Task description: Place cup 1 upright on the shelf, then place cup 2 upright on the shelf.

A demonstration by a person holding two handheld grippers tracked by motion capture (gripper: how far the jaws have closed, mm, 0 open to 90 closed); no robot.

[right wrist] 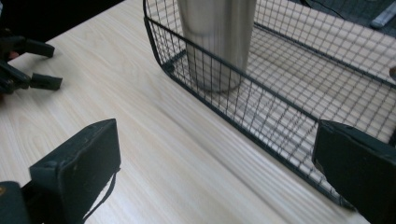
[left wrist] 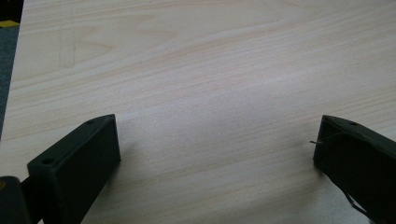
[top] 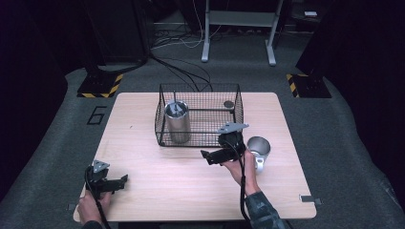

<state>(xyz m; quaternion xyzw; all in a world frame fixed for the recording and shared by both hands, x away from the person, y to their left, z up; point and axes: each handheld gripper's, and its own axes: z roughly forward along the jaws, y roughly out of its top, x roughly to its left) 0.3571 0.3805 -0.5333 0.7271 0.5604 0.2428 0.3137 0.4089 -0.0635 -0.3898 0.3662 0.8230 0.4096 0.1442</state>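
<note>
The pale wooden table carries a black wire-mesh basket of rectangular shape, its long axis running across the table from side to side. Inside it, at its left end, stands a tall brushed-steel cylinder, upright with its long axis vertical and its open mouth pointing up; something thin sticks up from it, too small to make out. In the right gripper view the same cylinder rises ahead of the jaws and between their lines, behind the basket's near wall, which runs slantwise past the right-hand jaw and close to it. A shorter shiny steel cup stands mouth up on the table just outside the basket's right front corner, just beside the right gripper on the side away from its jaws. That gripper's jaws point left across the table, stand wide apart and hold nothing. The left gripper sits near the table's front left corner, well apart from the basket; its jaws are also spread wide over bare wood, empty. A small dark round disc lies in the basket's far right corner.
</note>
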